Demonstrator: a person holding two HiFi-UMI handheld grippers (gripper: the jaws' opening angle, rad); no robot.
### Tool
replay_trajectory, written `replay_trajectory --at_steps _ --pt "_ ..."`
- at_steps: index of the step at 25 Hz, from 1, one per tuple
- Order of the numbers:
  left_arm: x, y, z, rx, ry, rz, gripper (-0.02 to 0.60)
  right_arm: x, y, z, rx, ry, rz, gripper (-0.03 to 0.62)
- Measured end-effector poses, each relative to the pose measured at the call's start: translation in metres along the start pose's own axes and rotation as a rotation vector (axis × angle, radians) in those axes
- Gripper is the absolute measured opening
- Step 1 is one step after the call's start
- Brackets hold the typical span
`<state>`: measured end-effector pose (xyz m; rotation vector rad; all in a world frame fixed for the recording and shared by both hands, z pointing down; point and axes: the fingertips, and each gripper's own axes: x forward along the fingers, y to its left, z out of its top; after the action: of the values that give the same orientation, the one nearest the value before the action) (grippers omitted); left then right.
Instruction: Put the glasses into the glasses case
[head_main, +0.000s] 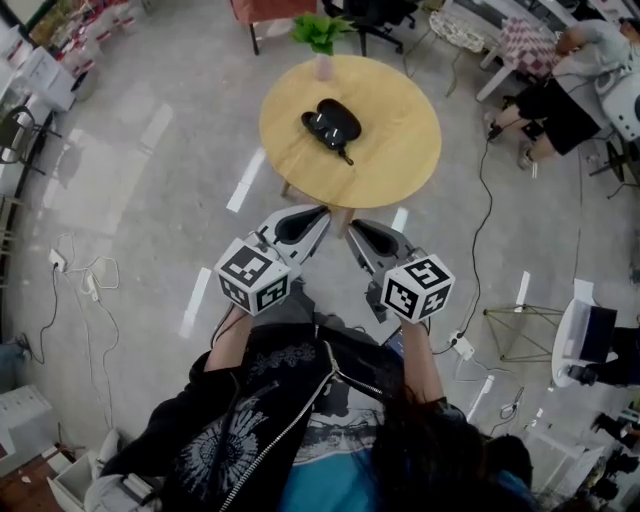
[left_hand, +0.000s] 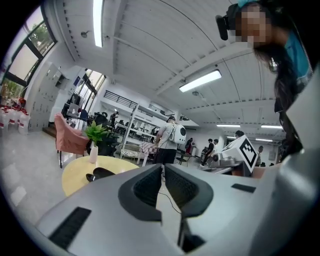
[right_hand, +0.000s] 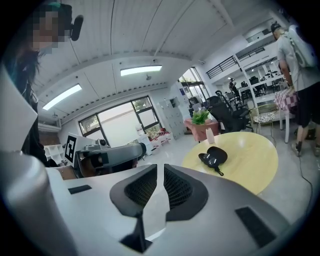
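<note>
A black glasses case (head_main: 332, 122) lies open on the round wooden table (head_main: 390, 160). A pair of dark glasses (head_main: 320, 127) seems to rest in its lower half. A short strap trails off toward the table's front. The case also shows small in the left gripper view (left_hand: 99, 174) and in the right gripper view (right_hand: 214, 157). My left gripper (head_main: 321, 213) and right gripper (head_main: 353, 227) hang side by side over the floor, short of the table's near edge. Both point toward the table. Each pair of jaws is shut with nothing between, as seen at the left gripper (left_hand: 163, 172) and the right gripper (right_hand: 160, 174).
A small green plant (head_main: 321, 32) in a pale vase (head_main: 323, 68) stands at the table's far edge. Cables (head_main: 478, 250) run across the floor on the right, beside a stand (head_main: 522, 322). A seated person (head_main: 560, 85) is at the far right; another person (left_hand: 167, 142) stands beyond the table.
</note>
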<state>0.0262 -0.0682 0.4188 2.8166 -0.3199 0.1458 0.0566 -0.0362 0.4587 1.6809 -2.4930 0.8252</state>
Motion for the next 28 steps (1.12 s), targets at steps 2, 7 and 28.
replay_trajectory --at_steps 2,7,28 --pt "-0.002 -0.018 -0.007 0.004 0.007 0.007 0.021 -0.017 0.005 -0.008 0.005 -0.009 0.007 0.061" --pt "-0.005 -0.065 -0.028 0.011 0.028 0.013 0.021 -0.058 0.014 -0.029 0.005 -0.017 0.024 0.061" --pt "-0.023 -0.166 -0.065 0.058 0.046 0.019 0.021 -0.144 0.044 -0.078 -0.027 -0.025 0.044 0.057"
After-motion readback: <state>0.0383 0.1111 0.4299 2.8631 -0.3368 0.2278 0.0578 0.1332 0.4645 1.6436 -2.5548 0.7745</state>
